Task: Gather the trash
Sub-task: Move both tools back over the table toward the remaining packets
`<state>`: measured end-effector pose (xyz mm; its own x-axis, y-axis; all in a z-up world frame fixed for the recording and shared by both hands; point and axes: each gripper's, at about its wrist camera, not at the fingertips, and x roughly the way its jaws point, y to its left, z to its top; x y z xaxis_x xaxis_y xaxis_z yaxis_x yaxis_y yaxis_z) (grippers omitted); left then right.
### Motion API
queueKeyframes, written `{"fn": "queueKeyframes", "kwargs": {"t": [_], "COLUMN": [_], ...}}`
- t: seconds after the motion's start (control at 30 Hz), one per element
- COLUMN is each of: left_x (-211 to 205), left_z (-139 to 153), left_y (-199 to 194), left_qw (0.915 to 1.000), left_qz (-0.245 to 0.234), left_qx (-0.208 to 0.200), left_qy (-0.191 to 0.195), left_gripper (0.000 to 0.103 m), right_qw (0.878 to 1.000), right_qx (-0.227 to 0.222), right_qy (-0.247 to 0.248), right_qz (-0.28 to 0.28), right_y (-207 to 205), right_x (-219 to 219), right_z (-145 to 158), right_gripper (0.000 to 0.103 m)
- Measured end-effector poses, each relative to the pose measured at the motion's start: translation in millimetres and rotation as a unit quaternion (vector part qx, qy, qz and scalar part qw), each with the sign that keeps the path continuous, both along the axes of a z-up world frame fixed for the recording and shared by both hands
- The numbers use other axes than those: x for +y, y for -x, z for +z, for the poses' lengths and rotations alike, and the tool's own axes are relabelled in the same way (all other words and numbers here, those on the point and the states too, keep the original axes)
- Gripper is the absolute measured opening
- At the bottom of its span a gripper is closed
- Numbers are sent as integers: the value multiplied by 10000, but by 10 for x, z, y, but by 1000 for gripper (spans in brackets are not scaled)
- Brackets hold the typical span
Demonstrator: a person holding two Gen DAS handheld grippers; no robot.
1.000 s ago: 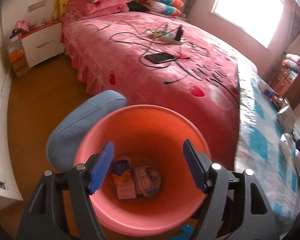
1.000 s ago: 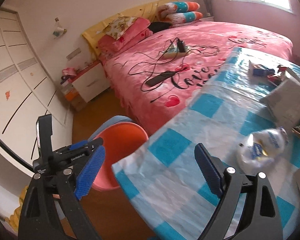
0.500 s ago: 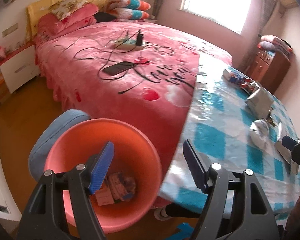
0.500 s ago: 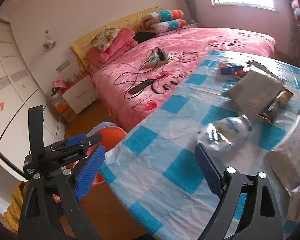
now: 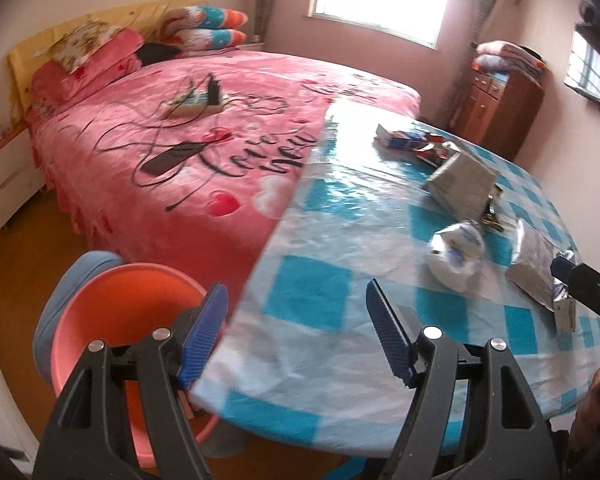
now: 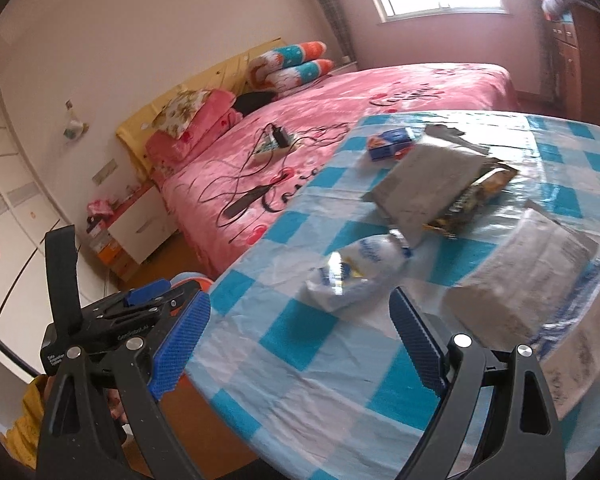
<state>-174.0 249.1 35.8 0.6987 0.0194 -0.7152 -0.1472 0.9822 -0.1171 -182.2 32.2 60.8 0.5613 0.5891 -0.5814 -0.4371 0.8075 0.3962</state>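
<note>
Trash lies on a table with a blue-and-white checked cloth [image 5: 308, 296]: a crushed clear plastic bottle [image 5: 458, 246] [image 6: 352, 272], a grey mailer bag [image 5: 460, 184] [image 6: 432, 184], a snack wrapper [image 6: 476, 196], a second grey package [image 5: 540, 268] [image 6: 520, 280] and a small blue box [image 5: 396, 138] [image 6: 392, 142]. An orange bin [image 5: 120, 300] stands on the floor by the table's left end. My left gripper [image 5: 296, 332] hangs open and empty over the table's near corner. Open and empty too, my right gripper [image 6: 298, 340] is just short of the bottle.
A bed with a pink cover [image 5: 204, 120] runs along the table's far side, with cables and a power strip [image 5: 196, 102] on it. A white nightstand [image 6: 140, 224] and a wooden cabinet [image 5: 496, 108] stand by the walls. A blue cushion [image 5: 60, 292] sits behind the bin.
Both views swung from the bin toward the table. The bin slid to the lower left of the left wrist view, and the bottle and grey bags came closer. Both jaws kept their width.
</note>
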Motion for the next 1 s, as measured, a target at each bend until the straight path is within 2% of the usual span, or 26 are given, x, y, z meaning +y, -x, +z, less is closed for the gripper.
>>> {"fn": "queueKeyframes", "kwargs": {"t": [0.5, 0.83, 1.0], "left_x": [-835, -1458, -1770], "left_z": [116, 99, 50], "left_y": [-237, -362, -428], "left_qw": [9951, 9855, 9808], "left_qz": [-974, -1689, -1911], "left_qx": [-37, -5, -14], "left_qy": [-179, -169, -395], "left_gripper": [72, 72, 72], "right_qw": [9971, 9883, 9815], "right_qx": [-41, 191, 267], "right_qy": [-248, -474, -456], "right_qz": [-722, -1438, -1840], "right_y": [88, 131, 190], "right_x": [-760, -1351, -1664], "right_z": [11, -93, -165], "right_gripper": [90, 90, 90]}}
